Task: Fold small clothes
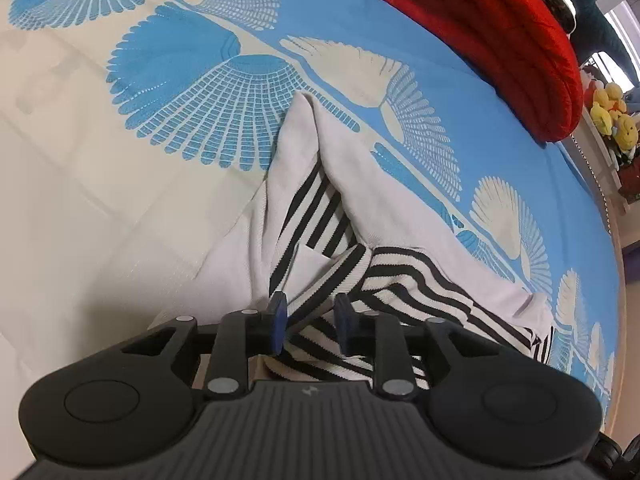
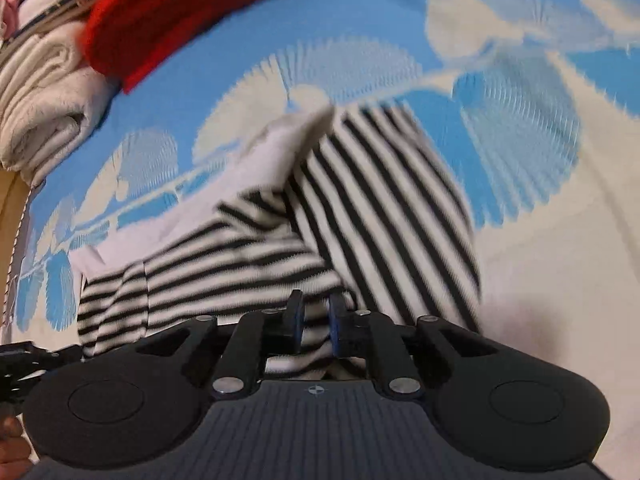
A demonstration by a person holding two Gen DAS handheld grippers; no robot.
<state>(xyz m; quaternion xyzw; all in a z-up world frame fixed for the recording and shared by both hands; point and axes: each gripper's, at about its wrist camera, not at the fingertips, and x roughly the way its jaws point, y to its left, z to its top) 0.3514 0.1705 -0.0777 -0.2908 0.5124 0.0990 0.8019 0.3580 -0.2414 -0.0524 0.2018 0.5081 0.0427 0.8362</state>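
A small garment, white with black stripes, lies crumpled on the bed, its white sides folded in over the striped middle. My left gripper hovers low over its near striped edge. The jaws stand apart, and striped cloth shows in the gap without being pinched. In the blurred right wrist view, the same garment spreads out ahead. My right gripper sits over its near hem with a narrow gap between the blue pads, and the cloth lies loose under them.
The bed cover is blue and cream with a shell pattern. A red padded item lies at the far right, with yellow plush toys past the bed's edge. Folded white cloth is stacked beside the red item.
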